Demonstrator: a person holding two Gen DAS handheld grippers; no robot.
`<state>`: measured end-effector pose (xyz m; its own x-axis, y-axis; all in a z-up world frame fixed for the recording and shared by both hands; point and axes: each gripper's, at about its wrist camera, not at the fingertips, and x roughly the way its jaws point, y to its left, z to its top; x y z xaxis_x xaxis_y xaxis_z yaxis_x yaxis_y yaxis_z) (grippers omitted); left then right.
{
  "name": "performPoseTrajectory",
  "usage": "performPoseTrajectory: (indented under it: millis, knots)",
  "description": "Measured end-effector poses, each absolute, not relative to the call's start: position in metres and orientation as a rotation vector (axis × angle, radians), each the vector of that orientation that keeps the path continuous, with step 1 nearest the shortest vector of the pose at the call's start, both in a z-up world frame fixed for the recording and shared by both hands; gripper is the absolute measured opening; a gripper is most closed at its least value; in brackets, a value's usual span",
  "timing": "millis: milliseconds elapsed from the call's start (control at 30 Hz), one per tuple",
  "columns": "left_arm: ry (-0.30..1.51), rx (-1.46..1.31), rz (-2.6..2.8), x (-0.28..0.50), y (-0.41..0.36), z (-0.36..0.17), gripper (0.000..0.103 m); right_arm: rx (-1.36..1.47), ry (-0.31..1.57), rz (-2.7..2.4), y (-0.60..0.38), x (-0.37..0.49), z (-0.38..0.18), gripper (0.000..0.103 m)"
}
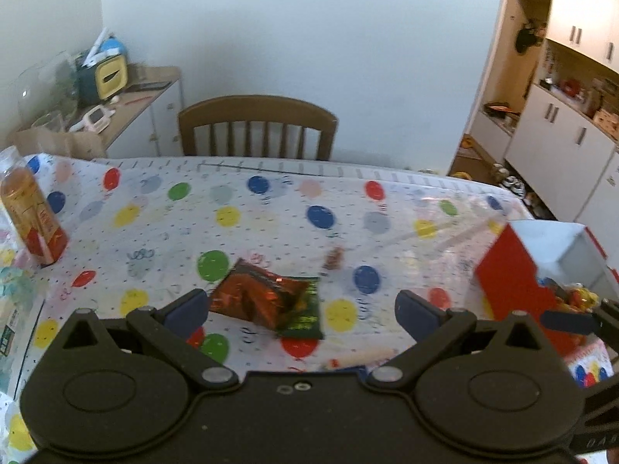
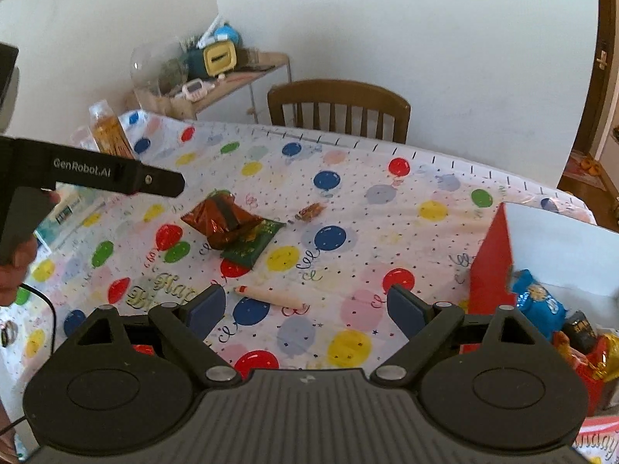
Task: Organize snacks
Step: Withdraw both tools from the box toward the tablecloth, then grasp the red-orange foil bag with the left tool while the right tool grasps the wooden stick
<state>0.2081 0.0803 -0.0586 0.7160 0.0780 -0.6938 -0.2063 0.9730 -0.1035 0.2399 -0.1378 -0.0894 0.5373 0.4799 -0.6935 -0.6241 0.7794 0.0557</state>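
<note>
A shiny red snack packet [image 1: 251, 298] lies on a dark green packet [image 1: 303, 315] on the balloon tablecloth, just ahead of my open, empty left gripper [image 1: 303, 309]. Both packets show in the right wrist view too, red [image 2: 220, 220] and green [image 2: 251, 241]. A small wrapped candy [image 2: 311, 210] and a pale stick snack [image 2: 271, 294] lie nearby. My right gripper [image 2: 305, 305] is open and empty above the stick snack. A red and white box [image 2: 491, 255] at the right holds several snacks, among them a blue packet [image 2: 539, 301].
A bottle of amber drink [image 1: 31, 220] stands at the table's left. A wooden chair [image 1: 257, 123] is at the far edge. The left gripper's body [image 2: 96, 174] crosses the left of the right wrist view. A side shelf with clutter [image 1: 96, 89] stands behind.
</note>
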Motion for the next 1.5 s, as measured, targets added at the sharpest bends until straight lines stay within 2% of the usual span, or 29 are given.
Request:
performPoseTrajectory:
  millis: [233, 600, 900, 1067, 1133, 1367, 1500]
  knots:
    - [0.81, -0.199, 0.205, 0.233, 0.099, -0.079, 0.102, -0.28, 0.789, 0.706, -0.106, 0.258, -0.114, 0.091]
    - [0.939, -0.402, 0.328, 0.284, 0.132, -0.111, 0.102, -0.381, 0.85, 0.789, -0.069, 0.286, -0.157, 0.091]
    - [1.034, -0.592, 0.426, 0.314, 0.15, -0.14, 0.096, -0.474, 0.865, 0.855, -0.053, 0.3, -0.18, 0.09]
    - [1.07, -0.66, 0.469, 0.323, 0.155, -0.154, 0.092, -0.538, 0.859, 0.928, -0.044, 0.303, -0.187, 0.082]
    - [1.082, -0.672, 0.48, 0.326, 0.156, -0.158, 0.092, -0.569, 0.853, 0.955, -0.04, 0.302, -0.189, 0.072]
    - [1.111, -0.686, 0.494, 0.327, 0.159, -0.168, 0.085, -0.648, 0.853, 0.999, -0.03, 0.3, -0.199, 0.049]
    - [1.107, -0.698, 0.484, 0.324, 0.162, -0.17, 0.079, -0.642, 0.872, 1.014, -0.03, 0.297, -0.198, 0.033]
